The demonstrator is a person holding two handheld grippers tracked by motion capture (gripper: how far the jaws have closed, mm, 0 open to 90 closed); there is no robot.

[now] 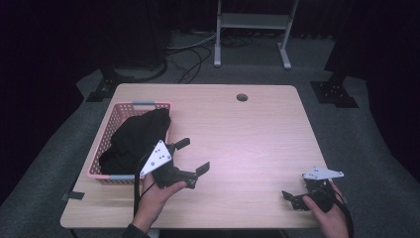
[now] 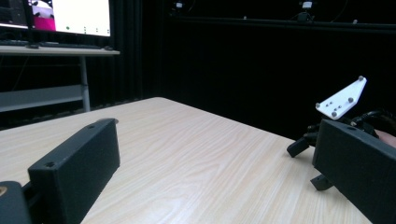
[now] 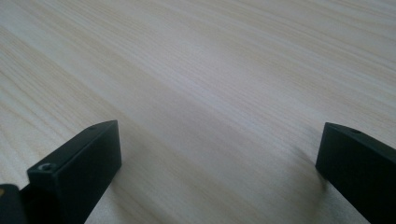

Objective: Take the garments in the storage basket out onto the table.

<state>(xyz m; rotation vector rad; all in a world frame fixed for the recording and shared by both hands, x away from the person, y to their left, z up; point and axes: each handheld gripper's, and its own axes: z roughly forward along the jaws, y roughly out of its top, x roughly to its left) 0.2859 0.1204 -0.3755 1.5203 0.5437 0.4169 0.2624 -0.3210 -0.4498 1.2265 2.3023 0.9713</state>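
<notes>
Right now your left gripper (image 1: 194, 157) hangs wide open and empty beside the basket (image 1: 130, 106), where the black cloth (image 1: 136, 139) lies heaped. Your right gripper (image 1: 293, 197) is open too. Likely soft, light: pinch a raised fold.

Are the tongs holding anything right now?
No. The left tongs are open with nothing between their jaws, beside the pink basket of black cloth. The right tongs are open too, over bare table.
</notes>
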